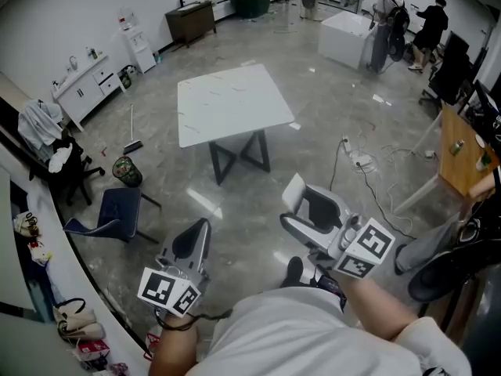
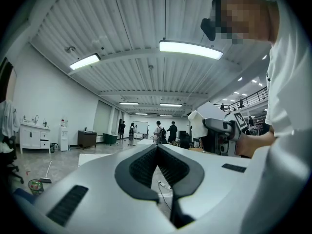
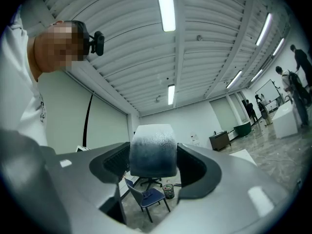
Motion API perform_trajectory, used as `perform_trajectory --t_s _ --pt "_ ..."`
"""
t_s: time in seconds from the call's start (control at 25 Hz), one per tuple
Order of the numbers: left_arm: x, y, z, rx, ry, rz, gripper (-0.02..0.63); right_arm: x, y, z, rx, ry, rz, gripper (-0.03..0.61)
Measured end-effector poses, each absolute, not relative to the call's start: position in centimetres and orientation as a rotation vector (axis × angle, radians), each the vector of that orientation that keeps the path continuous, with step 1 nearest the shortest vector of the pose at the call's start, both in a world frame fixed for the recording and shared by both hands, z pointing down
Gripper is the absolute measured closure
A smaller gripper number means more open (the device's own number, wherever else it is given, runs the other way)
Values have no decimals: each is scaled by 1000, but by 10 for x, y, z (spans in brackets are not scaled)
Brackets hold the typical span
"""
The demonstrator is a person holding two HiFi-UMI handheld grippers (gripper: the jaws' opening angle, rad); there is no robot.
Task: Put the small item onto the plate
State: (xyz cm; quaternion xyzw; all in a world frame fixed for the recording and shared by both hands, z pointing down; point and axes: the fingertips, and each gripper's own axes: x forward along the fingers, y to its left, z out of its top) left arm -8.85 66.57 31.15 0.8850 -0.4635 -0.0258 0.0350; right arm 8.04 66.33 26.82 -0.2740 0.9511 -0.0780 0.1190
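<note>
My right gripper point(image 3: 152, 152) is shut on the small item point(image 3: 152, 149), a whitish block with a grey frosted face, wedged upright between the dark pads. In the head view this gripper point(image 1: 291, 206) is held at waist height over the floor, and the item is hard to make out there. The left gripper point(image 2: 157, 149) is shut with its pads pressed together and nothing between them; in the head view it point(image 1: 202, 229) hangs at lower left. Both point out into the room. A white square table point(image 1: 231, 104) stands ahead. No plate shows in any view.
A blue chair point(image 1: 117, 214) and a dark waste bin point(image 1: 127, 171) stand to the left, beside a cluttered counter. Cables point(image 1: 360, 163) trail over the floor to the right, near a wooden desk point(image 1: 462, 151). People stand by a white box point(image 1: 344, 37) at the far end.
</note>
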Motion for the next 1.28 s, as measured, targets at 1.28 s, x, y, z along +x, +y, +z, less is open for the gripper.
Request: perform_trajectory --t_s 1.28 --pt "22 350 325 2593 -1542 -51 607 186 335 282 -699 2826 -256 285"
